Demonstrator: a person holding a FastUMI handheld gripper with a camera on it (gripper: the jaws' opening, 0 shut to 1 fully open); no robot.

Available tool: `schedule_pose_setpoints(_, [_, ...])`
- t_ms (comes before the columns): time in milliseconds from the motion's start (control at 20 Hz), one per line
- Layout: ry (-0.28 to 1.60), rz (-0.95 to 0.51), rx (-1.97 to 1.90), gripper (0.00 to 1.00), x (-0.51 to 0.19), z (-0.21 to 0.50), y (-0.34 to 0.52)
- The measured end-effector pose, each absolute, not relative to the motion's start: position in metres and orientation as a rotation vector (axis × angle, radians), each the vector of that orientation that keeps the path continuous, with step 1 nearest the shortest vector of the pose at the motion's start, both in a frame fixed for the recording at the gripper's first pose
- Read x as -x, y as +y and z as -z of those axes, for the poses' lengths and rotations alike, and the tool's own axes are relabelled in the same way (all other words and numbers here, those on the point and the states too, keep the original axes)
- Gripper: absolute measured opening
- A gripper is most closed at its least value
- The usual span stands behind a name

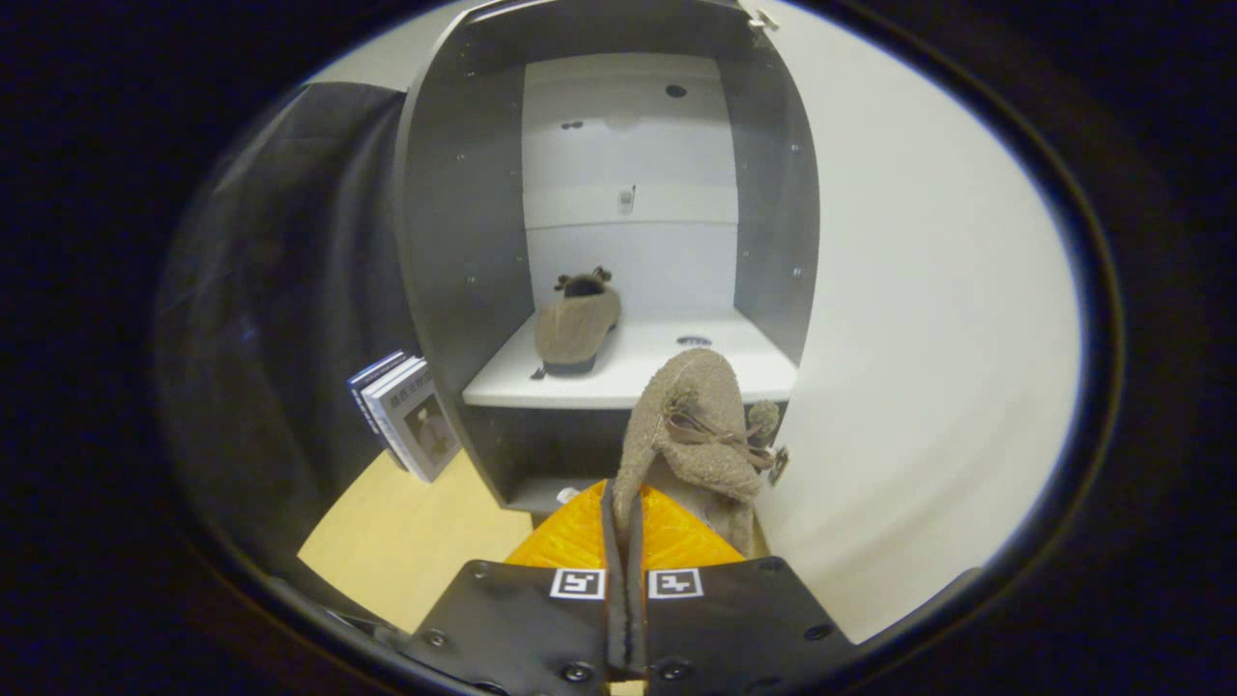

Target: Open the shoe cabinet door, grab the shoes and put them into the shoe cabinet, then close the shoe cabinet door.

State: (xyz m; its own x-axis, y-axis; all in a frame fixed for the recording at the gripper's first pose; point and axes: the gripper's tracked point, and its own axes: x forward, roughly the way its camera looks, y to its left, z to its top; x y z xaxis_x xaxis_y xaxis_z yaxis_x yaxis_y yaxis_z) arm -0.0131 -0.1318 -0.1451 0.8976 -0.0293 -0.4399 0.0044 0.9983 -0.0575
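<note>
Shoe cabinet (pixel 454 242) stands open; gripper (pixel 623 541) fingers pinch the second fuzzy slipper (pixel 691 435) below its shelf (pixel 628 382), so it may snag the edge.

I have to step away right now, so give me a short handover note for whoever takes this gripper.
Gripper: shut on the second shoe, which hangs toe-up just ahead of the fingers, in front of the cabinet.
Door: open, swung to the right.
First shoe: already on the white shelf, left side.
Done: door opened, one shoe placed, second shoe picked up.
Left: set the second shoe on the shelf, probably right of the first, release, back out, close the door.
</note>
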Motion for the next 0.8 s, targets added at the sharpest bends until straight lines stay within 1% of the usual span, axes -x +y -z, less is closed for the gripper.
schedule_pose_setpoints(150, [0.410,0.034,0.114,0.02,-0.015,0.124,-0.142])
schedule_pose_setpoints(800, [0.321,0.053,0.245,0.02,-0.151,0.104,-0.142])
